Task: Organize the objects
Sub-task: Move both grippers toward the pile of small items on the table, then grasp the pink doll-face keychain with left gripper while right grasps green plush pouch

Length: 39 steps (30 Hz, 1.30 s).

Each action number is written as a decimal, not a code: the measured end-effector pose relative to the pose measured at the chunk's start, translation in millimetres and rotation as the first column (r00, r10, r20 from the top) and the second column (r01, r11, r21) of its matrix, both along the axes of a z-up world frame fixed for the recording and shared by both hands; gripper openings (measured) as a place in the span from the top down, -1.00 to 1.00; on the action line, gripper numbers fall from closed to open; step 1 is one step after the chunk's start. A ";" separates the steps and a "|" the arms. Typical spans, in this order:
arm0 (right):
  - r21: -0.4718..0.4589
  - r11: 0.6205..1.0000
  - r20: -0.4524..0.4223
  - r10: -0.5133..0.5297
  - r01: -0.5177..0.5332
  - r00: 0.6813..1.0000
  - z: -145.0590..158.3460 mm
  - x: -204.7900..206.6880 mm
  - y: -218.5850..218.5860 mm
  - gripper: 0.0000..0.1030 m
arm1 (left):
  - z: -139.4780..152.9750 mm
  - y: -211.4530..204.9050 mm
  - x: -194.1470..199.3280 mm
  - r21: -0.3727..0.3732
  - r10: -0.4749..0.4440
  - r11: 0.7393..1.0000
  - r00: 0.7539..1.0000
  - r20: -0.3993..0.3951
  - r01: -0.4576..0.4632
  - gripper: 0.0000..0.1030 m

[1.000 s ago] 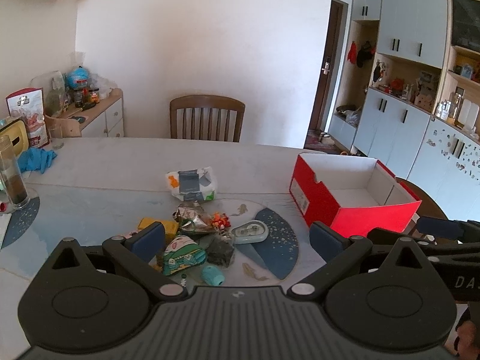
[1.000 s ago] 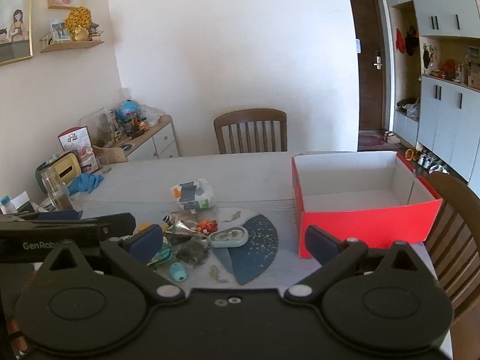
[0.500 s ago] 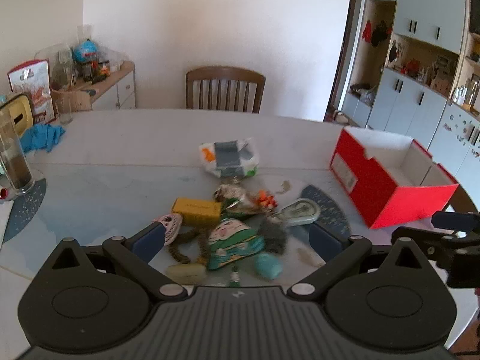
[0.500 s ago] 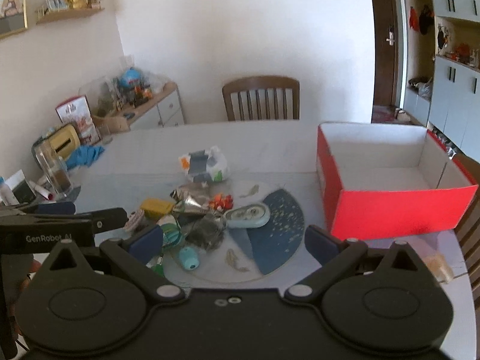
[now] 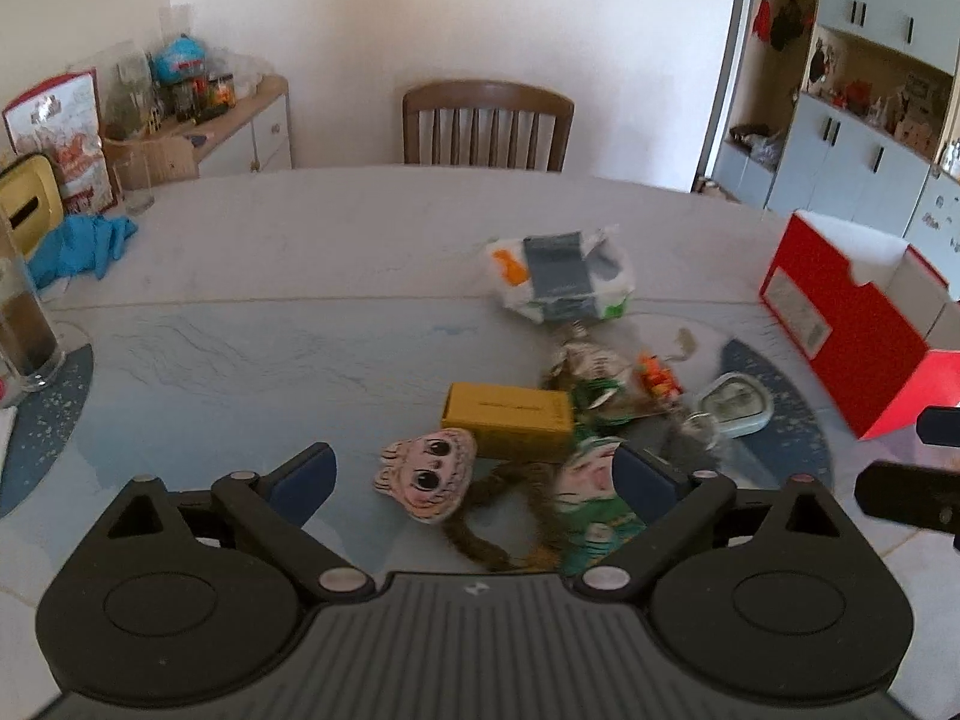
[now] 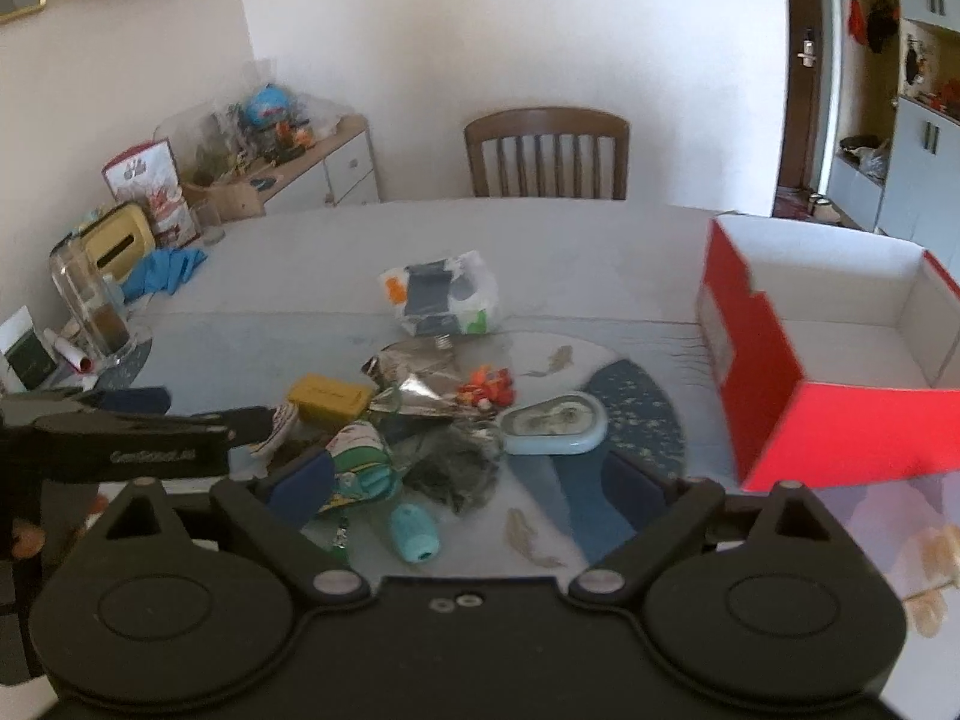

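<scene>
A pile of small objects lies mid-table: a yellow box (image 5: 507,418), a cartoon-face toy (image 5: 427,474), a green pouch (image 5: 591,495), a white wipes pack (image 5: 561,282), an oval blue case (image 6: 552,423), a teal capsule (image 6: 414,531) and foil wrappers (image 6: 414,387). An open, empty red box (image 6: 840,360) stands at the right. My left gripper (image 5: 474,480) is open just above the face toy and pouch. My right gripper (image 6: 474,483) is open and empty over the pile's near side.
A wooden chair (image 5: 486,123) stands behind the table. At the left are a blue cloth (image 5: 78,243), a glass with dark liquid (image 5: 24,330) and a yellow tissue box (image 5: 27,204). A cluttered sideboard (image 6: 282,156) stands against the wall.
Both grippers have moved forward and down toward the pile. The left one has shifted left, so the face toy and yellow box now lie between its fingers. Both stay open.
</scene>
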State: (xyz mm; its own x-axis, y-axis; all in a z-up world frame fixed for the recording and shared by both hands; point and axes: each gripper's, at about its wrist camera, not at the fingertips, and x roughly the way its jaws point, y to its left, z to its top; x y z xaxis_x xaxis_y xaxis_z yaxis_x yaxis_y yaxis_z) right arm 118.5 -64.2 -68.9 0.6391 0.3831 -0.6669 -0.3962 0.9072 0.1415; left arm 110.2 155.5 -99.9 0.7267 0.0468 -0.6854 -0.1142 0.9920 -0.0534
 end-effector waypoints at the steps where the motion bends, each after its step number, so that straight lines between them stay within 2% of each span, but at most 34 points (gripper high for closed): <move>1: -0.006 1.000 -0.008 0.011 -0.011 1.000 -2.3 1.9 6.1 -0.81 | -4.1 3.3 4.0 0.004 -0.004 1.000 1.000 -0.009 0.004 -0.89; 6: -0.033 0.998 -0.036 0.061 -0.062 0.997 -16.6 13.1 35.5 -0.77 | -21.6 17.6 18.8 -0.003 -0.024 1.000 0.998 -0.050 0.024 -0.83; 11: -0.053 0.994 -0.081 0.087 -0.092 0.993 -32.2 25.1 57.3 -0.67 | -35.0 32.2 31.9 -0.037 -0.035 0.999 0.996 -0.086 0.032 -0.65; 16: -0.065 0.991 -0.101 0.112 -0.119 0.989 -41.1 30.5 72.7 -0.56 | -43.1 40.1 40.7 -0.062 -0.055 0.997 0.993 -0.107 0.048 -0.55; 23: -0.098 0.985 -0.119 0.128 -0.140 0.985 -51.6 37.4 92.0 -0.42 | -51.2 46.7 47.2 -0.097 -0.077 0.993 0.988 -0.131 0.064 -0.27; 26: -0.116 0.984 -0.134 0.121 -0.137 0.984 -56.4 39.9 96.6 -0.38 | -54.1 49.5 47.2 -0.111 -0.078 0.992 0.988 -0.136 0.064 -0.22; 28: -0.121 0.984 -0.148 0.115 -0.133 0.982 -58.8 41.7 98.2 -0.21 | -54.7 51.2 46.4 -0.116 -0.077 0.991 0.988 -0.133 0.062 -0.16; 30: -0.121 0.985 -0.161 0.106 -0.126 0.981 -60.4 43.2 98.6 -0.15 | -54.6 52.3 46.9 -0.123 -0.082 0.990 0.988 -0.129 0.066 -0.07; 39: -0.071 0.995 -0.198 0.059 -0.074 0.978 -58.1 47.1 91.9 0.18 | -52.5 53.3 44.3 -0.125 -0.095 0.989 0.989 -0.114 0.080 0.08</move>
